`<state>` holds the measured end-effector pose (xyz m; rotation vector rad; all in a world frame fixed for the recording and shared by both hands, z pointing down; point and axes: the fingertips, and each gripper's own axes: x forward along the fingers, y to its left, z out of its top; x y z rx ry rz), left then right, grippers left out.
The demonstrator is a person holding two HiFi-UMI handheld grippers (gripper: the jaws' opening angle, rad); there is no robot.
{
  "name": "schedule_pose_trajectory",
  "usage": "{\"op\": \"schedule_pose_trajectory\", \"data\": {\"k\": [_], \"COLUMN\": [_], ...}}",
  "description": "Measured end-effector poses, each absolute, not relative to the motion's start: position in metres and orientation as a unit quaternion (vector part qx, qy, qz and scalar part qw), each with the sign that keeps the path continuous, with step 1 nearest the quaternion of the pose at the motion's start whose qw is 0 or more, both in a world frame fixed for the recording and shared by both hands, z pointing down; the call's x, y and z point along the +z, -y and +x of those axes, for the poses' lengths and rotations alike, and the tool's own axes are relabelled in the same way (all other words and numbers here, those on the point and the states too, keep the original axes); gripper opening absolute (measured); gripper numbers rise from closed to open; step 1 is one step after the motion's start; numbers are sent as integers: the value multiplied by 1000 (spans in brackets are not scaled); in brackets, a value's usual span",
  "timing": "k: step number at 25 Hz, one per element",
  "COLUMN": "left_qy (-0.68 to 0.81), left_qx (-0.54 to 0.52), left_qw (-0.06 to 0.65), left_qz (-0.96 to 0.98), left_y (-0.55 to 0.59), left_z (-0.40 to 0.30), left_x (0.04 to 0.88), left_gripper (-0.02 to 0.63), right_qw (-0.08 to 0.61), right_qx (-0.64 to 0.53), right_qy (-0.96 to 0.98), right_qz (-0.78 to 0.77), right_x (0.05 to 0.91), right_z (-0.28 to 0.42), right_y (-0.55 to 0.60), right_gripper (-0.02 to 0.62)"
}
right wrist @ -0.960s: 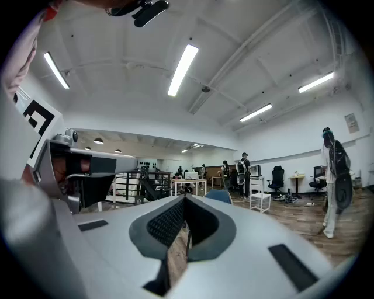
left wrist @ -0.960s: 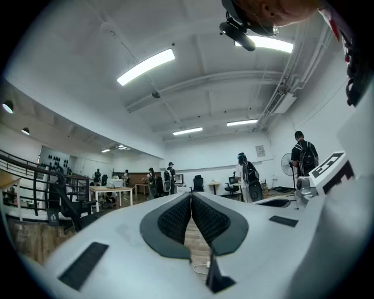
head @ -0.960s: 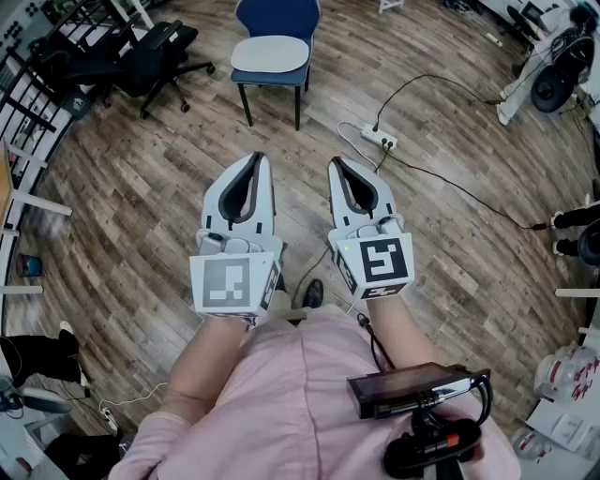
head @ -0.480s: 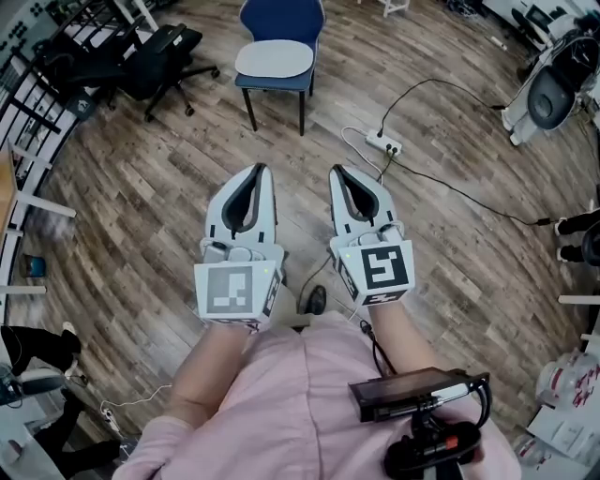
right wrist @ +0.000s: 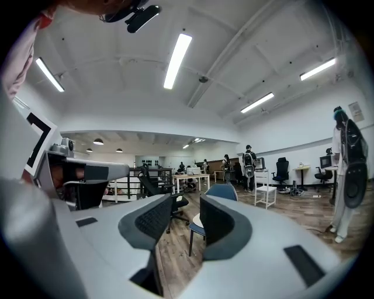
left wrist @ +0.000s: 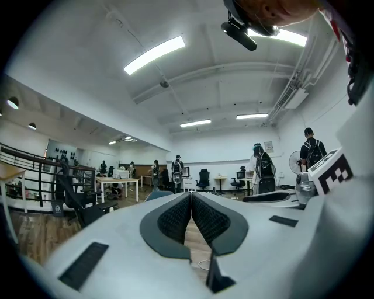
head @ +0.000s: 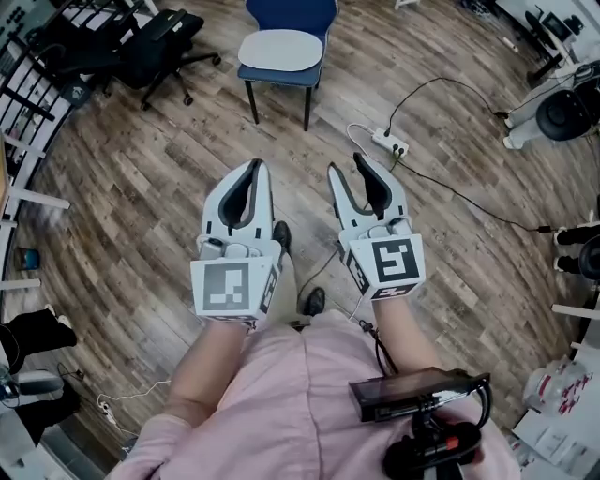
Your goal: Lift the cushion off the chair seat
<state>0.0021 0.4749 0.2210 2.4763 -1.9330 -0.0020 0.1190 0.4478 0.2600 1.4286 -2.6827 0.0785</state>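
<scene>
The cushion (head: 280,49) is sitting far off at 12 o'clock, left tongs (head: 253,167) clenched, right tongs (head: 347,165) released, so I'd be opening both early.

path: bare wood floor (head: 291,141) runs open up to chair (head: 292,15) | right: power strip (head: 391,142) lies on floor | left: black office chair (head: 155,47) stands near

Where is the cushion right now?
Head view, top centre: the pale cushion lies on the blue chair, just right of the black office chair.
</scene>
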Motion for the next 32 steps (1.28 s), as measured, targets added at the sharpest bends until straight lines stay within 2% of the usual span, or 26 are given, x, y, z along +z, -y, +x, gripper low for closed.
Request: {"op": "schedule_pose_trajectory", "data": {"k": [10,17,32], "left_qy": [609,587,560], "left_qx": [6,-7,20], "left_qw": [18,-4,28], "left_qz": [793,809,828], "left_y": [-336,-253,-154], "left_z": [-58,-94,-99], "left_x": [236,220,257], "left_gripper": [14,14,14], "right_qw": [63,54,68], "right_qx": [30,5,16], "right_qy": [878,868,843], "right_qz": [474,493,533], "right_x": [267,247,268], "right_z": [58,20,29], "right_y": [-313,-231,-134], "right_gripper": [135,113,106]}}
